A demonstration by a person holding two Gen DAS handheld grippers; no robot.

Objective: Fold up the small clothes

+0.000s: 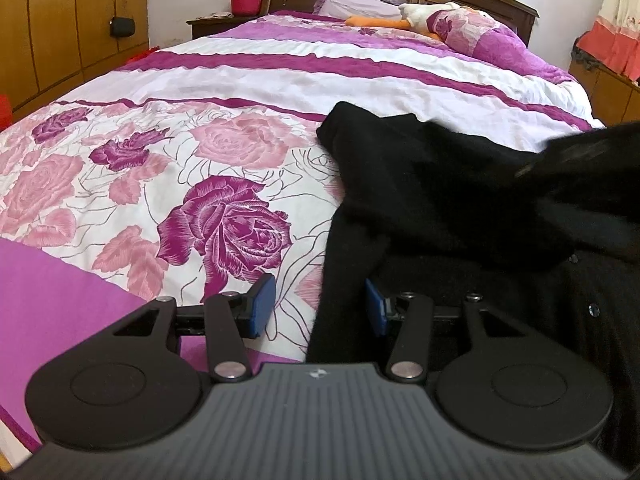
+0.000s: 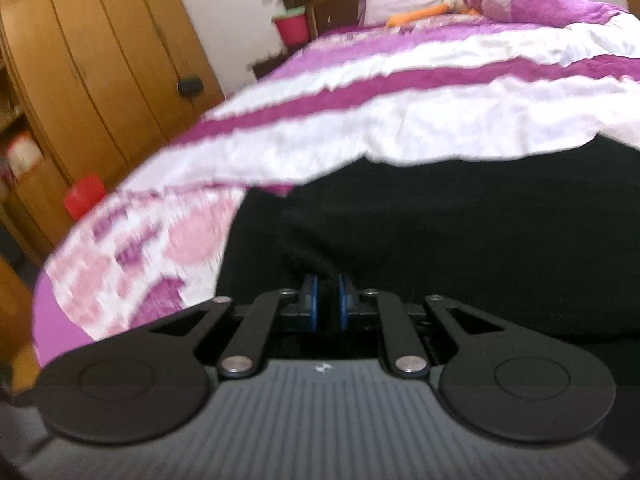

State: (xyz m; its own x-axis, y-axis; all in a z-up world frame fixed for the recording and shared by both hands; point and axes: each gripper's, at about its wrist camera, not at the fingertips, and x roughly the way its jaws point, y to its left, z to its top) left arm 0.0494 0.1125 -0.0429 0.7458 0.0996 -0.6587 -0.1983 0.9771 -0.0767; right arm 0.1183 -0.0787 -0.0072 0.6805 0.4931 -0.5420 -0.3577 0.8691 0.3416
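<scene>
Soft, even daylight fills the room, brightest on the white bands of the bedspread [image 1: 280,80], which wash out slightly without hard glare. Shadows are faint and diffuse. The left wrist view is sharp on the bedspread's near roses, though the black garment [image 1: 440,200] is so dark its folds barely register, and its raised part at the far right smears. The right wrist view is motion-blurred throughout, the wardrobe [image 2: 100,60] and floral print streaked. Fisheye distortion bows the bed's edges and wardrobe in both views.
</scene>
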